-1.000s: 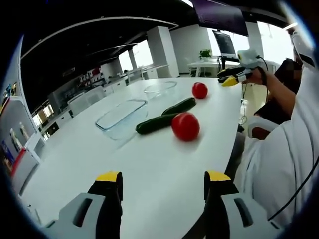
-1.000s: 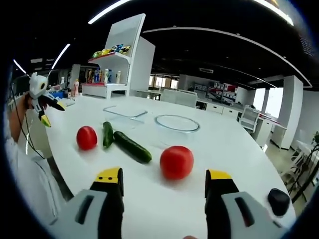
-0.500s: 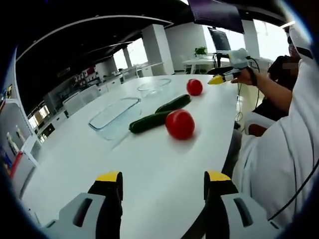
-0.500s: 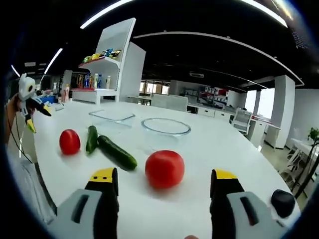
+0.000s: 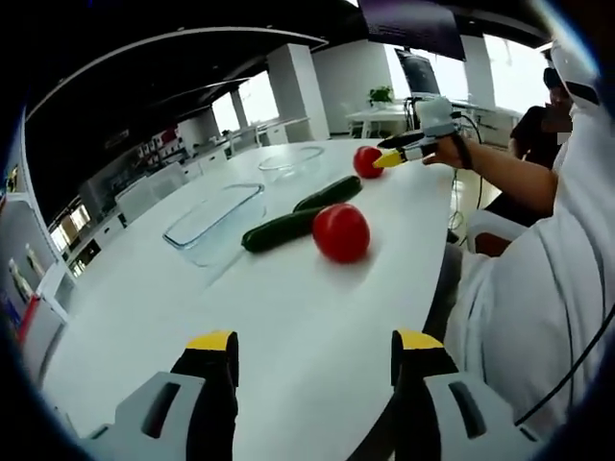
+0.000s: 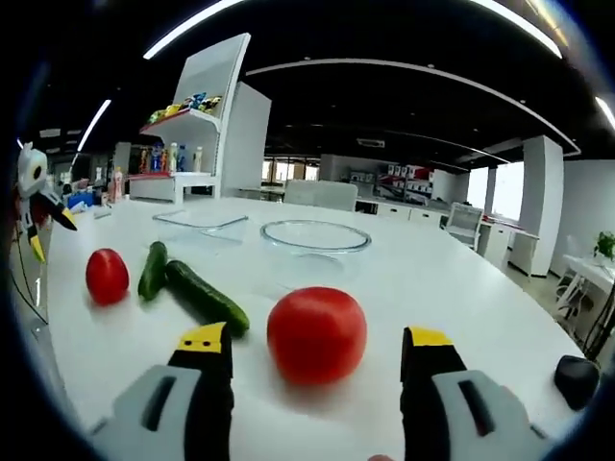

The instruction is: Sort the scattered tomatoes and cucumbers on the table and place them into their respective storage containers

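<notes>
While the right hand-held gripper [image 6: 312, 348] stands wide open and empty with its jaws spread either side of the near tomato [image 6: 316, 334], it looks lined up to take that tomato first, since it is the closest piece of produce to it and lies just ahead of the yellow-tipped jaws. Beyond it on the white table [image 6: 452, 288] lie two cucumbers [image 6: 205, 298] side by side, a second tomato [image 6: 107, 276] further off, and behind them a round glass bowl [image 6: 315, 234] and a rectangular glass dish [image 6: 200, 220], apparently the two containers meant for the sorted produce. The left hand-held gripper [image 5: 310, 348] is likewise wide open with nothing between its jaws, held low over bare table well short of the second tomato [image 5: 340, 232], as if waiting its turn; from the left gripper view the rectangular dish [image 5: 215, 221] sits just beside the cucumbers [image 5: 282, 230]. Compared with a second ago, the near tomato looms larger and more central in the right gripper view, so that gripper has closed in on it, and in the left gripper view the right one has come down beside the far tomato [image 5: 366, 161]; the produce itself has not moved.
</notes>
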Demonstrator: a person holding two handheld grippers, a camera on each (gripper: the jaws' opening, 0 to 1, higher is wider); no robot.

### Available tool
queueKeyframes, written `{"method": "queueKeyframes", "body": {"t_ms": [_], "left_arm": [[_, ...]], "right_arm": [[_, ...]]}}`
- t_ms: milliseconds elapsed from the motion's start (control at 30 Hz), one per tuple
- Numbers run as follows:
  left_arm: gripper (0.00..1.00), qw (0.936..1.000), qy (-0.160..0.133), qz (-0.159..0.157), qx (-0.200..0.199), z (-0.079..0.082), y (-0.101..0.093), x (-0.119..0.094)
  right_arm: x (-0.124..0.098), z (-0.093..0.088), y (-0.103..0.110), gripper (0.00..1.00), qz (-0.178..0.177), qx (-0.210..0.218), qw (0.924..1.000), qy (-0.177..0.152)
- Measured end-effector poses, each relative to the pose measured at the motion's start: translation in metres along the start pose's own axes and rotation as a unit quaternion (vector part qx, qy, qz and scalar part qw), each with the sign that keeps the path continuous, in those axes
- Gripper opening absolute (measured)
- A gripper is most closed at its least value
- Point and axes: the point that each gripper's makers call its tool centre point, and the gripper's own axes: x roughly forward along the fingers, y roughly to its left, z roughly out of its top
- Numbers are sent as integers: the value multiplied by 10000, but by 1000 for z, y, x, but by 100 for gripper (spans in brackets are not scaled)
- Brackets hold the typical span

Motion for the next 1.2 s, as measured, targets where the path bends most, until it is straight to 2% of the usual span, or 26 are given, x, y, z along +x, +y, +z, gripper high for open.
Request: {"method": "queueKeyframes", "body": {"t_ms": [167, 300, 400, 467, 533, 600, 700, 1200], "left_arm": [[63, 10000, 3, -3, 10, 0, 1, 0], [62, 10000, 22, 65, -37, -1, 5, 1], [61, 9987, -424, 66, -286, 15, 6, -2], [61, 9981, -509, 121, -319, 19, 9, -4], [61, 9983, -494, 191, -260, 19, 11, -3], [61, 9987, -420, 192, -226, 16, 11, -3], [61, 9990, -350, 157, -229, 10, 10, -2], [61, 9992, -235, 139, -296, 1, 10, 2]], "right_arm": [[11, -5, 5, 70, 118, 177, 9998, 54], [18, -5, 11, 70, 210, 151, 9996, -56], [22, -4, 12, 70, 200, 282, 9993, -118], [25, -4, 13, 68, 192, 288, 9993, -113], [28, -6, 14, 67, 175, 245, 9995, -56], [29, -9, 13, 60, 148, 224, 9996, 36], [29, -9, 9, 54, 16, 216, 9997, 66], [30, -9, 6, 51, -64, 185, 9998, 55]]}}
